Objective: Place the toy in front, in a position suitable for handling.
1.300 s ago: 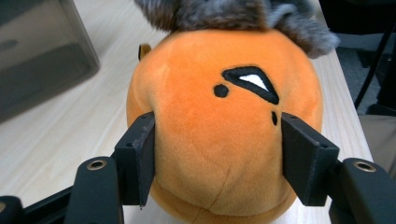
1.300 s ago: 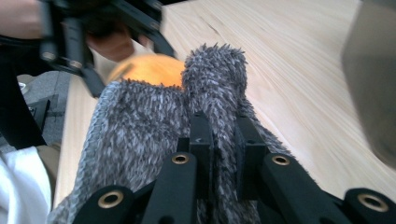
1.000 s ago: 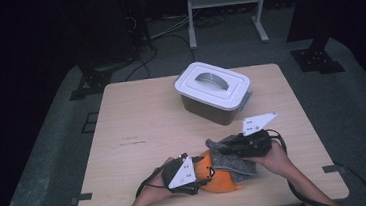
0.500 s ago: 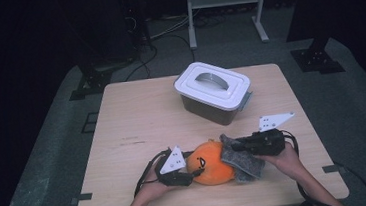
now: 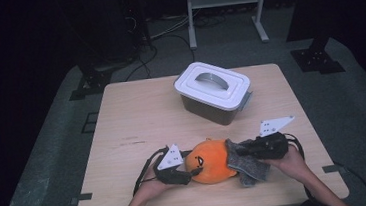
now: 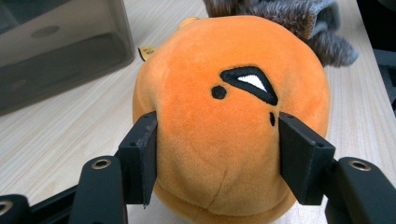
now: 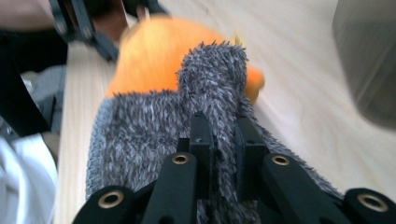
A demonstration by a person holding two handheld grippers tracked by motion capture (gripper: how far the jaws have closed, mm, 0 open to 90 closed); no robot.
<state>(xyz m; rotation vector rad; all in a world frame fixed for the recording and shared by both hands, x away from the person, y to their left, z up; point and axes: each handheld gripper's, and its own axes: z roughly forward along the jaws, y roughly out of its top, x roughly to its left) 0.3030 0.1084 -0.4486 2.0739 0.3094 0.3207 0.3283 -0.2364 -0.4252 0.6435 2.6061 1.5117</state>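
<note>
The left gripper [image 6: 215, 158] has just eased its jaws slightly, pads pressing the orange plush toy [image 6: 229, 116] steady on the counter [image 5: 137, 122], while the right gripper [image 7: 223, 140], jaws shut tight on the grey fuzzy cloth [image 7: 140, 135], drapes it beside the toy, likely to wrap it

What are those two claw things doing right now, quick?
Left gripper: jaws pressed on both sides of the orange plush toy, having just eased open a little.
Right gripper: shut on a fold of the grey fuzzy cloth.
</note>
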